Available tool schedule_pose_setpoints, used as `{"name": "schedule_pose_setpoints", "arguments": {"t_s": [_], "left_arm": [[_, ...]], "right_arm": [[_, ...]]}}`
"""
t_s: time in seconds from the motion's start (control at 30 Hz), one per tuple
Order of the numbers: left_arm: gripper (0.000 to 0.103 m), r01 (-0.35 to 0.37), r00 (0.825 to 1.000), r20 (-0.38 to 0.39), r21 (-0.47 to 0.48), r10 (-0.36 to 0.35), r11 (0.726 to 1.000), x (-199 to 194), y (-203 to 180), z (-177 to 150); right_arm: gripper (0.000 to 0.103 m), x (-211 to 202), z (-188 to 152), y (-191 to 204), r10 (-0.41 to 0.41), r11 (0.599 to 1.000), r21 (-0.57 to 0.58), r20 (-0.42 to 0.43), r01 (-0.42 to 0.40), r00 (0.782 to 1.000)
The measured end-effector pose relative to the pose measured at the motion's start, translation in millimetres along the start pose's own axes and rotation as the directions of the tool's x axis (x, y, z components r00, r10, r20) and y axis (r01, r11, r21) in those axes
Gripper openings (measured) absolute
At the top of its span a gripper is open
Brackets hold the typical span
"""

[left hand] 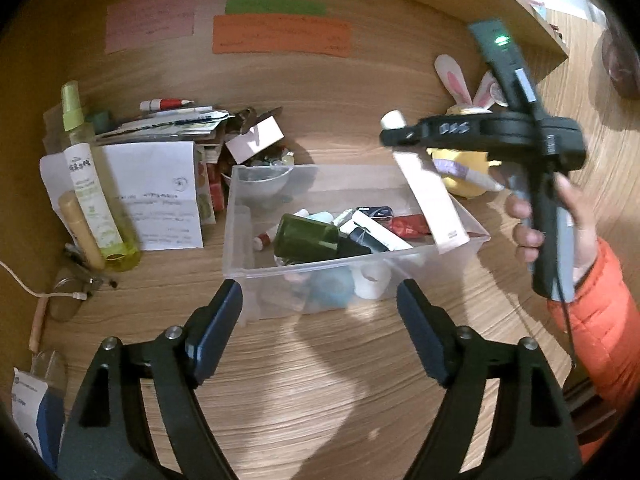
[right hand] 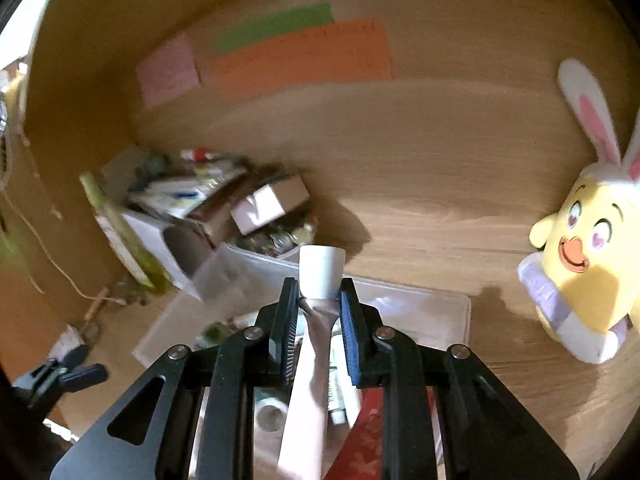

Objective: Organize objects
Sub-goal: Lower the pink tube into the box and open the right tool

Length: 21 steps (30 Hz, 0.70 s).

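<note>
A clear plastic bin (left hand: pixel 472 226) stands on the wooden desk and holds a dark green bottle (left hand: pixel 308 234), small tubes and packets. My right gripper (left hand: pixel 394 136) is shut on a pale pink tube with a white cap (left hand: pixel 430 204) and holds it tilted over the bin's right end. In the right wrist view the tube (right hand: pixel 322 268) sits between the fingers (right hand: pixel 320 300), cap forward, above the bin (right hand: pixel 424 312). My left gripper (left hand: pixel 320 296) is open and empty just in front of the bin's near wall.
A yellow chick plush with bunny ears (left hand: pixel 466 176) (right hand: pixel 580 256) sits right of the bin. Left of it stand a green spray bottle (left hand: pixel 90 176), a white paper note (left hand: pixel 160 196) and a heap of pens and boxes (left hand: pixel 240 136). Coloured sticky notes (left hand: pixel 280 34) hang on the back wall.
</note>
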<state>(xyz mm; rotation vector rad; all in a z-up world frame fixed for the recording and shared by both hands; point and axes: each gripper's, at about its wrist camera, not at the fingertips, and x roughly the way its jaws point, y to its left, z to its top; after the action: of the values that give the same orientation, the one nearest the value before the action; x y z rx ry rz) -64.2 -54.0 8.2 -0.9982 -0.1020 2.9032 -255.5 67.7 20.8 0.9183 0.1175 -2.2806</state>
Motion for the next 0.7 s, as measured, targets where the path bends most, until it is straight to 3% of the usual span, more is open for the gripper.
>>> {"name": "schedule_pose_setpoints", "arguments": {"t_s": [0.17, 0.27, 0.43, 0.6, 0.7], "left_arm": [[0.085, -0.011, 1.000, -0.008, 0.012, 0.011, 1.000, 6, -4, 0], [0.085, -0.006, 1.000, -0.015, 0.008, 0.006, 1.000, 10, -5, 2], [0.085, -0.008, 1.000, -0.008, 0.000, 0.008, 1.000, 15, -7, 7], [0.085, -0.008, 1.000, 0.005, -0.008, 0.008, 1.000, 18, -10, 13], [0.085, -0.005, 1.000, 0.013, -0.014, 0.006, 1.000, 19, -12, 16]], "right_arm": [[0.018, 31, -11, 3, -0.008, 1.000, -0.025, -0.112, 0.005, 0.994], [0.022, 33, -18, 7, 0.029, 0.999, -0.036, -0.147, -0.035, 0.989], [0.028, 2, -30, 14, 0.072, 0.995, -0.065, -0.093, -0.078, 0.993], [0.031, -36, -48, 17, 0.063, 0.993, -0.095, -0.023, -0.065, 0.998], [0.039, -59, -61, 17, 0.047, 0.994, -0.102, 0.031, -0.044, 0.998]]}}
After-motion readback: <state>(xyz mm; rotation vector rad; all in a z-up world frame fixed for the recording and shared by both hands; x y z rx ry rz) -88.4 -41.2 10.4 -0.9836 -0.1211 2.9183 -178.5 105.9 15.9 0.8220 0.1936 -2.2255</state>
